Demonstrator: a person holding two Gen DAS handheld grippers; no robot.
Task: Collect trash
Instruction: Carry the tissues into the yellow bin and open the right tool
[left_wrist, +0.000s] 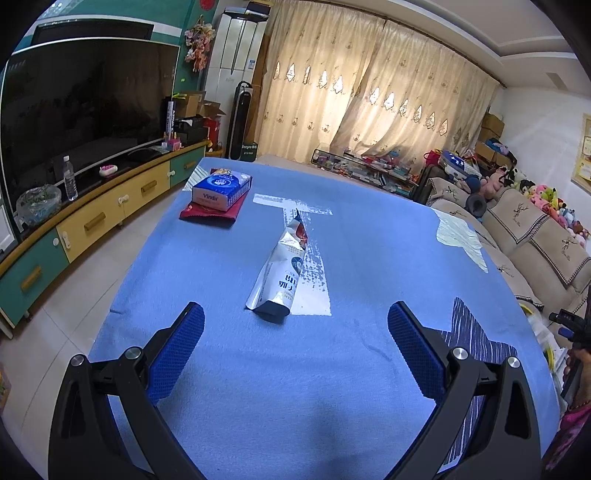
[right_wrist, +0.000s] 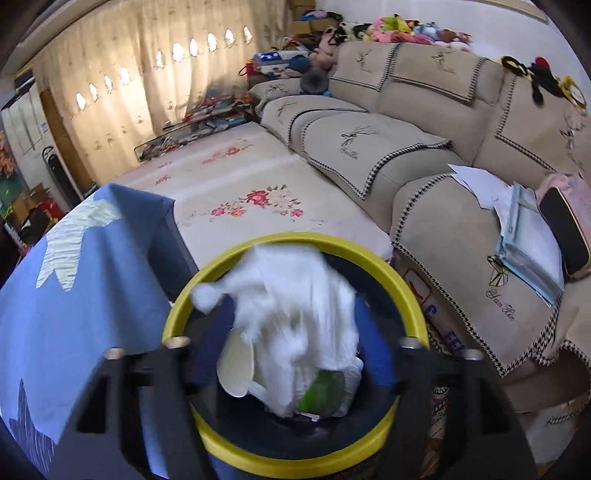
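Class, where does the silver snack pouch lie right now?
In the left wrist view, the silver snack pouch lies mid-table on the blue cloth, just beyond the open left claw, nearer than the tissue pack.

Light: bright, coming through the curtains (left_wrist: 369, 96)
Blur: white tissue (right_wrist: 295, 314) over the bin is smeared
Edges: bent, dark corners

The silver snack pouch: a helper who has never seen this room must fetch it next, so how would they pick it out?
Find the blue cloth-covered table facing the television. Near its middle, a crumpled silver pouch lies lengthwise on a white painted strip. The only other things on the cloth are a blue tissue pack on a red cloth at the far left corner; the pouch alone is shiny foil with a torn top.
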